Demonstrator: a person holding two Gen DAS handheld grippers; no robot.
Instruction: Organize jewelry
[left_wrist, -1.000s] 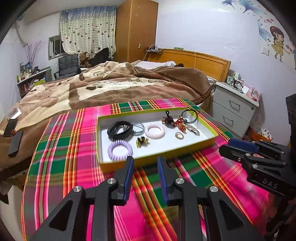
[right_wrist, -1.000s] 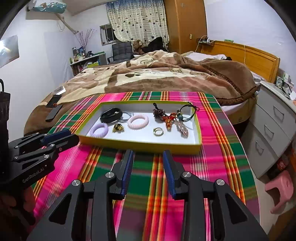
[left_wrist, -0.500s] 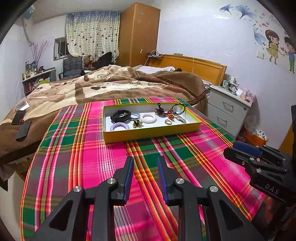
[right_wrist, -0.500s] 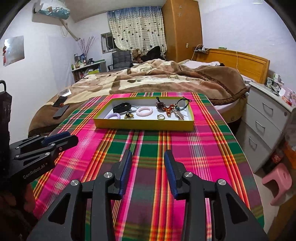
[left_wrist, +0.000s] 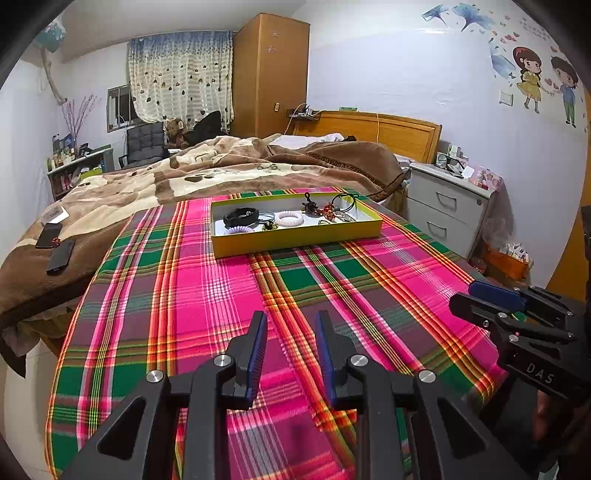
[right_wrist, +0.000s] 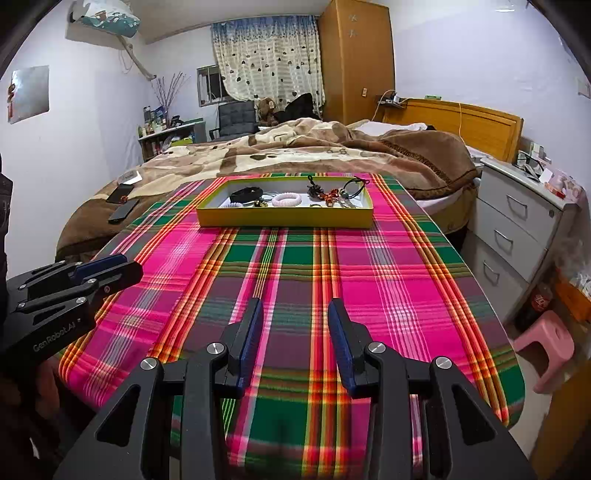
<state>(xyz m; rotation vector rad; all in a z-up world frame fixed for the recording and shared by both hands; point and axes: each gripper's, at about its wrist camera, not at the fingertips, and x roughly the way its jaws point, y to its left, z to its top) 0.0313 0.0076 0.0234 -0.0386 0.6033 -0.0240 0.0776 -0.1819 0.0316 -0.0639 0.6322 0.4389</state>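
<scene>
Both grippers had drawn back from the yellow tray (left_wrist: 295, 240), which now lay well apart at the table's far end. The right gripper (right_wrist: 295, 332), its jaws just widened, stood spread with nothing between; the left gripper (left_wrist: 290, 347) likewise gaped empty. Hair ties and trinkets lay inside the tray on the plaid cloth (left_wrist: 207, 295).

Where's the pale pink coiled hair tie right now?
In both views, the pink hair tie lies mid-tray in the yellow tray, right of the black band.
</scene>
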